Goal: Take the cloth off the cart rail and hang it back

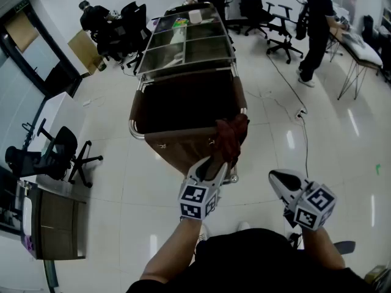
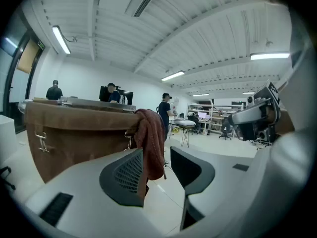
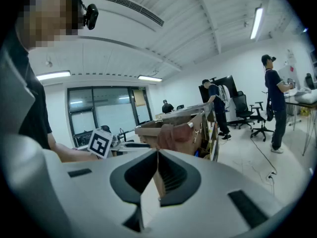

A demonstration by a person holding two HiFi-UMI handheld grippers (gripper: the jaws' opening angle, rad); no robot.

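A dark red cloth (image 1: 233,135) hangs over the front rail of the cart (image 1: 183,133), at its right corner, above a brown bag. In the left gripper view the cloth (image 2: 151,138) droops straight ahead of my left gripper (image 2: 156,150), its lower end just past the left jaw's tip. My left gripper (image 1: 214,163) is open and its pads are not pressing on the cloth. To the right, my right gripper (image 1: 276,177) hovers over the floor, apart from the cart. Its jaws meet at the tips with nothing between them (image 3: 157,151), and the cloth (image 3: 173,134) shows beyond them.
The cart's top tray (image 1: 186,41) holds several items. Office chairs (image 1: 58,154) stand to the left, more chairs (image 1: 278,26) at the back right. A person (image 1: 317,29) stands by a desk at the right. A cable and power strip (image 1: 299,113) lie on the floor.
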